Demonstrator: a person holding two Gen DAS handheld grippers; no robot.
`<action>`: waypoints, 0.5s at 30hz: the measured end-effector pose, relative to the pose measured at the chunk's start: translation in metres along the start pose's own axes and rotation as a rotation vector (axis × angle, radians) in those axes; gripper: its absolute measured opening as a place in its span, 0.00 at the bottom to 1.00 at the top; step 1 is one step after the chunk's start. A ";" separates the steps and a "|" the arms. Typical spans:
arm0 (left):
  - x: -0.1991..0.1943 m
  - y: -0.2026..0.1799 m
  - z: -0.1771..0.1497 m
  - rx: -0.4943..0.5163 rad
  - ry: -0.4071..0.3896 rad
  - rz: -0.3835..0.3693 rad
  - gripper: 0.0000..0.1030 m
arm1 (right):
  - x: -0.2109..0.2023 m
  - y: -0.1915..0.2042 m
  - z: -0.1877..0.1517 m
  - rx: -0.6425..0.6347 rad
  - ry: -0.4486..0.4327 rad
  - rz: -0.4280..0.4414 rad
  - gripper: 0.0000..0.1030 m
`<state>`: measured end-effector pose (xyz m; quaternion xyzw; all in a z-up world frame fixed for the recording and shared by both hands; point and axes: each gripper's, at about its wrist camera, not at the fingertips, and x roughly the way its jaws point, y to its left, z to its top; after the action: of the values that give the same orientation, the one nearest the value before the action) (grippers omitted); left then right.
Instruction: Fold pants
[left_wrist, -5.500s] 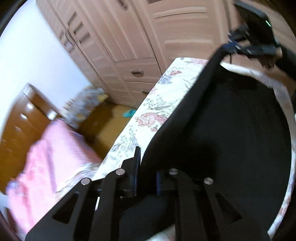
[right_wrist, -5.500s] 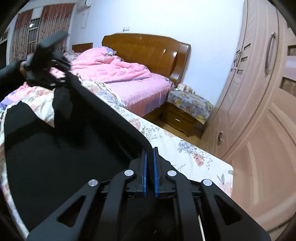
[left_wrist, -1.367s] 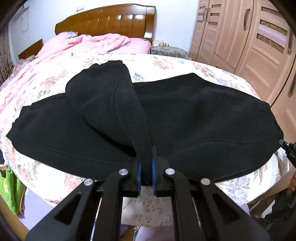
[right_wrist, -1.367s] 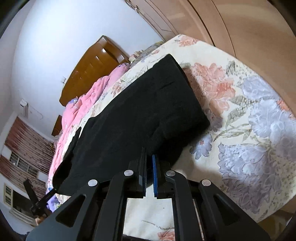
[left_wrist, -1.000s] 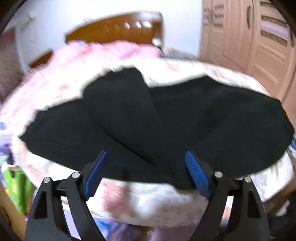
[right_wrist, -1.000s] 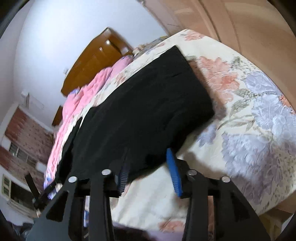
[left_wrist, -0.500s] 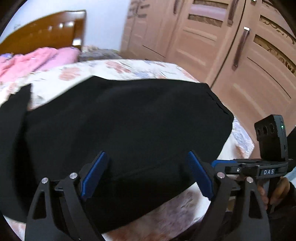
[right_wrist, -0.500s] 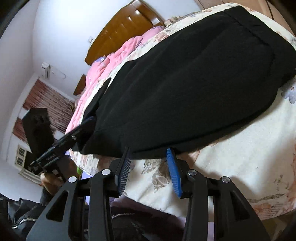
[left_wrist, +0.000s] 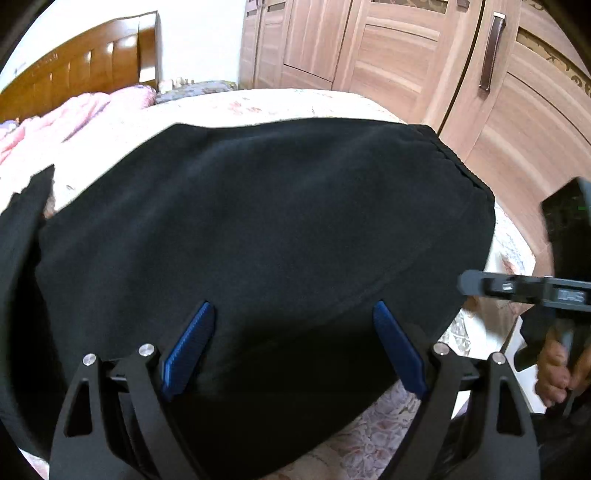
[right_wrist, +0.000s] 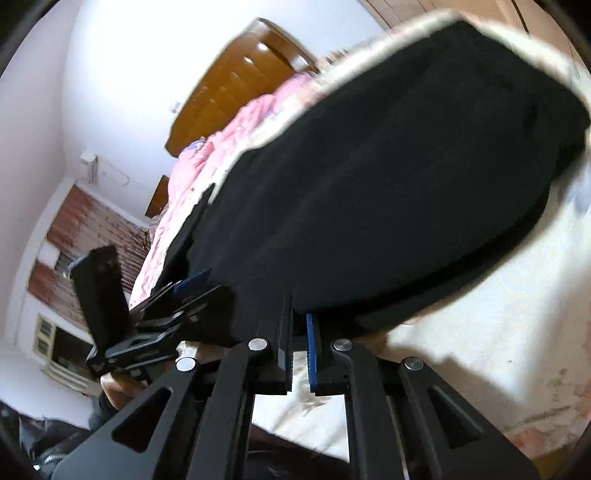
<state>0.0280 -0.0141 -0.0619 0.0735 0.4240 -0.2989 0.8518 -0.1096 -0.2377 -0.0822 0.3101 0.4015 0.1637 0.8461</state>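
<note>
The black pants (left_wrist: 258, 229) lie folded flat on the floral bedspread (left_wrist: 280, 101), waistband toward the wardrobe. My left gripper (left_wrist: 291, 325) is open, its blue pads spread wide just above the pants' near edge, holding nothing. My right gripper (right_wrist: 299, 321) has its jaws nearly closed at the pants' (right_wrist: 388, 184) near hem; the view is blurred and I cannot tell if cloth is between the pads. The right gripper also shows in the left wrist view (left_wrist: 524, 288), at the right of the pants. The left gripper also shows in the right wrist view (right_wrist: 184, 291).
A wooden wardrobe (left_wrist: 424, 62) stands beyond the bed's right side. A pink quilt (left_wrist: 74, 114) and a wooden headboard (left_wrist: 81, 70) are at the far left. The bed's near edge (left_wrist: 369, 443) drops off just below the grippers.
My left gripper has moved closer over the pants, still open. My right gripper has moved in to the pants' near hem and its jaws have narrowed from open to almost closed.
</note>
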 end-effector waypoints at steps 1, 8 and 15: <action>-0.006 -0.002 0.001 0.008 -0.016 -0.004 0.85 | -0.005 0.005 0.001 -0.023 -0.008 -0.008 0.08; 0.010 -0.007 -0.002 0.054 0.028 0.030 0.87 | 0.005 -0.029 -0.012 0.076 0.061 -0.020 0.06; 0.001 -0.007 0.001 0.069 0.005 0.057 0.89 | -0.025 -0.009 -0.010 -0.032 0.074 -0.108 0.70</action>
<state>0.0256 -0.0203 -0.0612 0.1154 0.4132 -0.2888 0.8559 -0.1327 -0.2532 -0.0786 0.2680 0.4461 0.1354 0.8431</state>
